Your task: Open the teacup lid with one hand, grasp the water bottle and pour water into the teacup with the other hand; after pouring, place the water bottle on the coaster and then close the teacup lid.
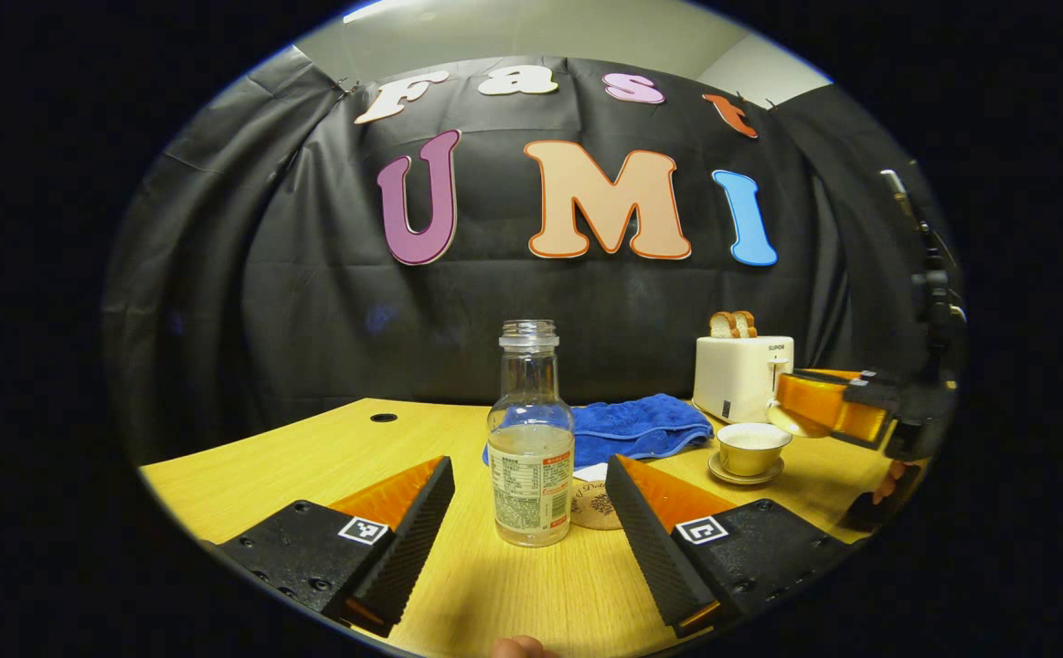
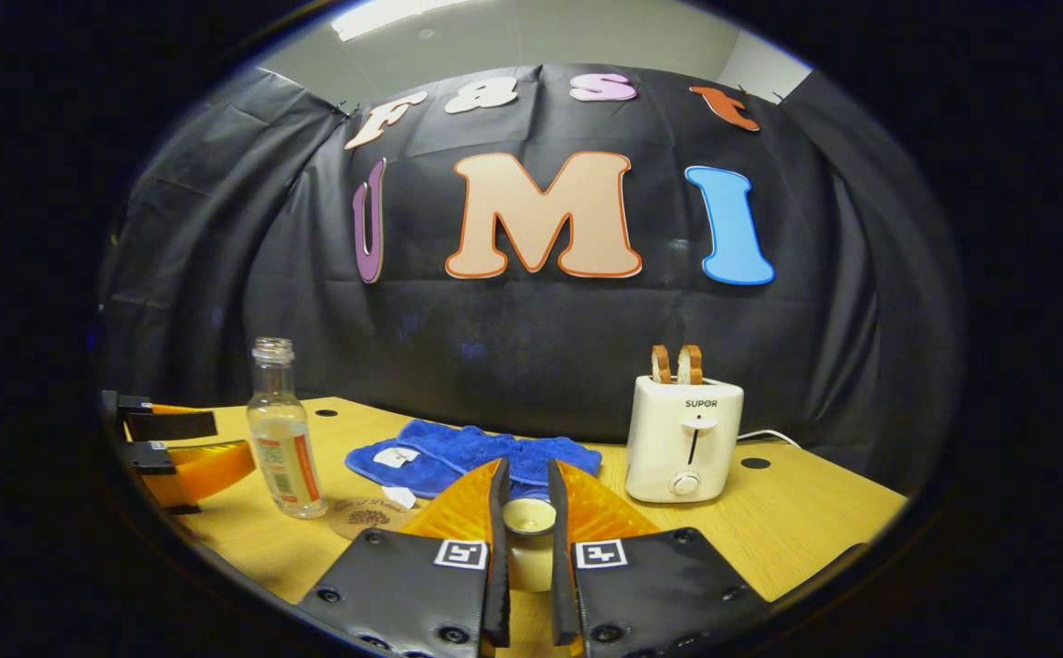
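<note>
A clear, uncapped water bottle [image 1: 531,439] about half full stands on the wooden table, between the fingers of my open left gripper [image 1: 529,475] without touching them. Behind its base lies a round coaster [image 1: 597,510]. To the right, the teacup [image 1: 750,446] sits uncovered on its saucer. My right gripper [image 1: 791,411] hovers just above and to the right of the cup. In the right gripper view, my right gripper [image 2: 527,484] is shut on the cream teacup lid [image 2: 528,521]. The bottle [image 2: 284,439], coaster [image 2: 368,516] and left gripper [image 2: 211,445] appear at left.
A blue towel [image 1: 641,425] lies crumpled behind the coaster and cup. A white toaster [image 1: 741,375] with two bread slices stands at the back right, with its cord running behind it. The table's far edge meets the black cloth wall.
</note>
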The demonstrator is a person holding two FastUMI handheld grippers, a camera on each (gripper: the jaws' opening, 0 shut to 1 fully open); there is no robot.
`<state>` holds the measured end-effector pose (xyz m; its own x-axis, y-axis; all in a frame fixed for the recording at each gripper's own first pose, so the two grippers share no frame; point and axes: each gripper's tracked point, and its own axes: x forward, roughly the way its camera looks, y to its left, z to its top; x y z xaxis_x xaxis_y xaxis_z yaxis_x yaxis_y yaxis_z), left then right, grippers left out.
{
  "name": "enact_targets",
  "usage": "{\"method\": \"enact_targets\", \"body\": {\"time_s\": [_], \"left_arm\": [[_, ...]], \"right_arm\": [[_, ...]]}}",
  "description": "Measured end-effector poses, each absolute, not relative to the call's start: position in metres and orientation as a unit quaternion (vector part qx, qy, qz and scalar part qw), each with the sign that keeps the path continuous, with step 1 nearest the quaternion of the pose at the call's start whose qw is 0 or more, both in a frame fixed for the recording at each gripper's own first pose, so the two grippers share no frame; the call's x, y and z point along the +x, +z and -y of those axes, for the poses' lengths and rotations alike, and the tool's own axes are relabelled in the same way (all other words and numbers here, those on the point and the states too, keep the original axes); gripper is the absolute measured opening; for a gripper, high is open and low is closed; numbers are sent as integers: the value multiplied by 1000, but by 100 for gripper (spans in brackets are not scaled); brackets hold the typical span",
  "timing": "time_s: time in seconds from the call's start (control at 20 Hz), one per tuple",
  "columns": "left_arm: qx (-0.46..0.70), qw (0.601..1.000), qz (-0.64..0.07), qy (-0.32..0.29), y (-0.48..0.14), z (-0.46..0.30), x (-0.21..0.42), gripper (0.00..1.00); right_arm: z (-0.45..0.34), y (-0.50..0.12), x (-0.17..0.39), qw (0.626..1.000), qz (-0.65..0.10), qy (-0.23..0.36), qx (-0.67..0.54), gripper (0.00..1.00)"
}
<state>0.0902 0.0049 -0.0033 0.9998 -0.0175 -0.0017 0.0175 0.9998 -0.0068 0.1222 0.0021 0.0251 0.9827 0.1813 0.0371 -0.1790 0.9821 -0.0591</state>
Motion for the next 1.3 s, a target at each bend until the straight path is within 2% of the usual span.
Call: {"method": "enact_targets", "body": {"time_s": [0.35,0.7,1.3], "left_arm": [[-1,1000,-2,-7,-5,-1,101,98],[1,1000,0,-4,-3,3,117,97],[3,1000,0,13,-4,-6,158,97]], "right_arm": [[28,2,56,994,-8,110,9,20],[47,7,44,995,-6,99,18,21],[38,5,29,994,-6,114,1,20]]}}
